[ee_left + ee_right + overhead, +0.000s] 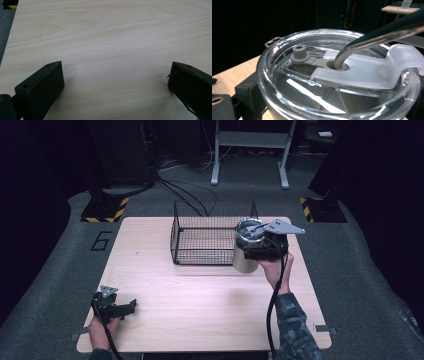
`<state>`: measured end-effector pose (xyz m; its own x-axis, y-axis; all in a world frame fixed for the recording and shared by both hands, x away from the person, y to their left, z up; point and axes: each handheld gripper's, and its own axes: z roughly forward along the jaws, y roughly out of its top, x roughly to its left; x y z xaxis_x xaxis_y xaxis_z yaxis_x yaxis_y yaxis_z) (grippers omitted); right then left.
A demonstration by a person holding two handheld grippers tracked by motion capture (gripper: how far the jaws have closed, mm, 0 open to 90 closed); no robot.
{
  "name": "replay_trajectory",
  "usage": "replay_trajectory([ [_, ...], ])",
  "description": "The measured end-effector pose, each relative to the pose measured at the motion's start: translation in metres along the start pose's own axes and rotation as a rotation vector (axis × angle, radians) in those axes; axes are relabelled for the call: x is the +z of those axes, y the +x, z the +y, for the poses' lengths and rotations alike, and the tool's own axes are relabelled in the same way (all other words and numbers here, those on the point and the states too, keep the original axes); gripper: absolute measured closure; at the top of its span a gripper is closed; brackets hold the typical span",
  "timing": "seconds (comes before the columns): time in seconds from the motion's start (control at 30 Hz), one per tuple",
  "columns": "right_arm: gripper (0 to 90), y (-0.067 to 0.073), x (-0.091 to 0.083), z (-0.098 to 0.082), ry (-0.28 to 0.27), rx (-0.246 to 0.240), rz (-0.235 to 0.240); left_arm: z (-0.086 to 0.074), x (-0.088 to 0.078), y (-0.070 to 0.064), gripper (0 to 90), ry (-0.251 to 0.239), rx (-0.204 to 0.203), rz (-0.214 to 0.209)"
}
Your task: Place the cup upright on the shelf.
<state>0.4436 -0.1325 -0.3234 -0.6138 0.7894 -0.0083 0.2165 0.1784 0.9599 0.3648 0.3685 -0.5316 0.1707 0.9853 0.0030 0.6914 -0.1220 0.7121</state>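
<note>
High view: right gripper (266, 246) jaws grip tumbler (245, 251) touching wire basket (200, 240); left gripper (117, 306) jaws open.

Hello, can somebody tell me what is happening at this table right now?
A person works at a wooden table with a gripper in each hand. The right gripper is shut on a steel tumbler with a clear lid and a metal straw, beside a black wire basket. The left gripper rests open near the table's front left corner.
</note>
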Motion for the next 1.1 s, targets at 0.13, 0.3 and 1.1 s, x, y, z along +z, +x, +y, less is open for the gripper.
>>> replay_trajectory([
  [0.13, 3.9, -0.003, 0.009, 0.014, -0.009, 0.003, -0.002, 0.0, 0.0, 0.0, 0.3, 0.0, 0.0, 0.0],
  [0.3, 4.0, -0.005, 0.022, 0.027, -0.015, -0.006, -0.011, 0.0, 0.0, 0.0, 0.3, -0.005, -0.002, 0.002],
  [1.1, 4.0, -0.004, 0.083, 0.056, -0.009, -0.008, -0.018, 0.0, 0.0, 0.0, 0.3, 0.001, 0.0, 0.0],
])
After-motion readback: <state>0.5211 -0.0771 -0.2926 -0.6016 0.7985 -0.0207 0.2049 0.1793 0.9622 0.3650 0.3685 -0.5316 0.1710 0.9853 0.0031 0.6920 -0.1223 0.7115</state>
